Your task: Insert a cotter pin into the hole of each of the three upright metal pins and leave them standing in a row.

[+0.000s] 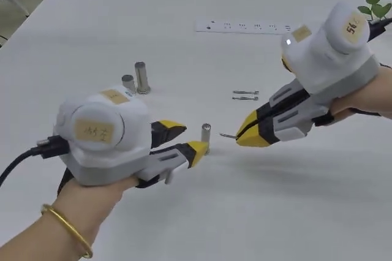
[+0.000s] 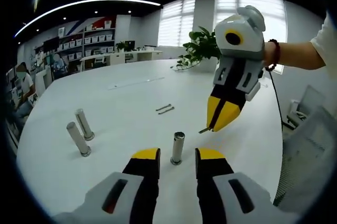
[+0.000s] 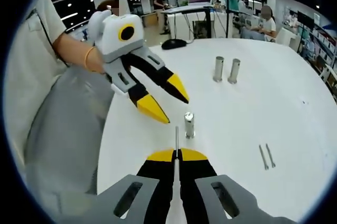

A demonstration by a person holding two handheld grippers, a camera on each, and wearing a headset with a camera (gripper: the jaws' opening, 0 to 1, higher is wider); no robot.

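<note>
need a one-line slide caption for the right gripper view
Right gripper, shut on a cotter pin, points it at the nearest upright metal pin, the open left gripper beside it.

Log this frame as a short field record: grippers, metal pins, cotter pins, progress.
left hand-held gripper: open, jaws either side of near metal pin
right hand-held gripper: shut on held cotter pin, aimed at near metal pin, tip short of it
near metal pin: upright
far metal pins: two, upright, side by side
spare cotter pins: two, lying parallel on table
progress: no insertion yet; all three cotter pins are outside the metal pins
</note>
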